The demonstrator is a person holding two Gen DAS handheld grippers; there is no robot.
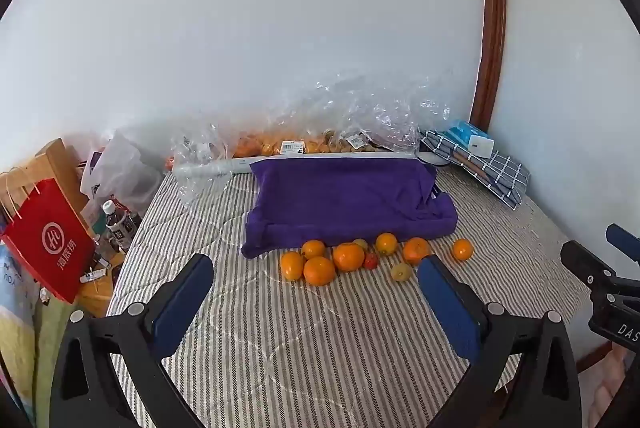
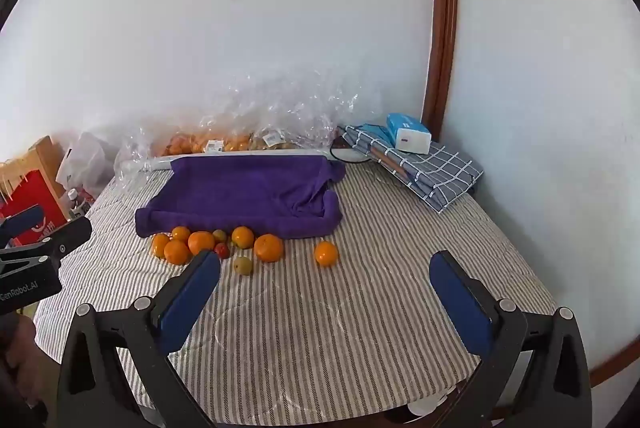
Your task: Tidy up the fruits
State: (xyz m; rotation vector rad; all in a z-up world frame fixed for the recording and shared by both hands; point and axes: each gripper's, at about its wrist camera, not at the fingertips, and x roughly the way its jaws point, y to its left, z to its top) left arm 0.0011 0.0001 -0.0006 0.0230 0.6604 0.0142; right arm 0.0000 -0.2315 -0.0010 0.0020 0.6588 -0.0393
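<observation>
Several oranges [image 1: 319, 270] [image 2: 201, 242] lie on the striped tablecloth in front of a tray lined with a purple towel [image 1: 344, 202] [image 2: 244, 194]. One orange [image 1: 462, 249] [image 2: 326, 253] lies apart to the right. A small red fruit [image 1: 371, 260] [image 2: 222, 250] and a yellowish fruit [image 1: 401, 272] [image 2: 243, 265] lie among them. My left gripper [image 1: 316, 268] is open and empty, held short of the fruit. My right gripper [image 2: 326, 266] is open and empty, nearer than the lone orange.
Clear plastic bags of fruit [image 1: 280, 146] [image 2: 208, 144] line the wall behind the tray. A folded checked cloth with a tissue pack [image 1: 476, 144] [image 2: 410, 138] lies at the back right. A red paper bag [image 1: 50, 240] and bottles stand off the table's left edge.
</observation>
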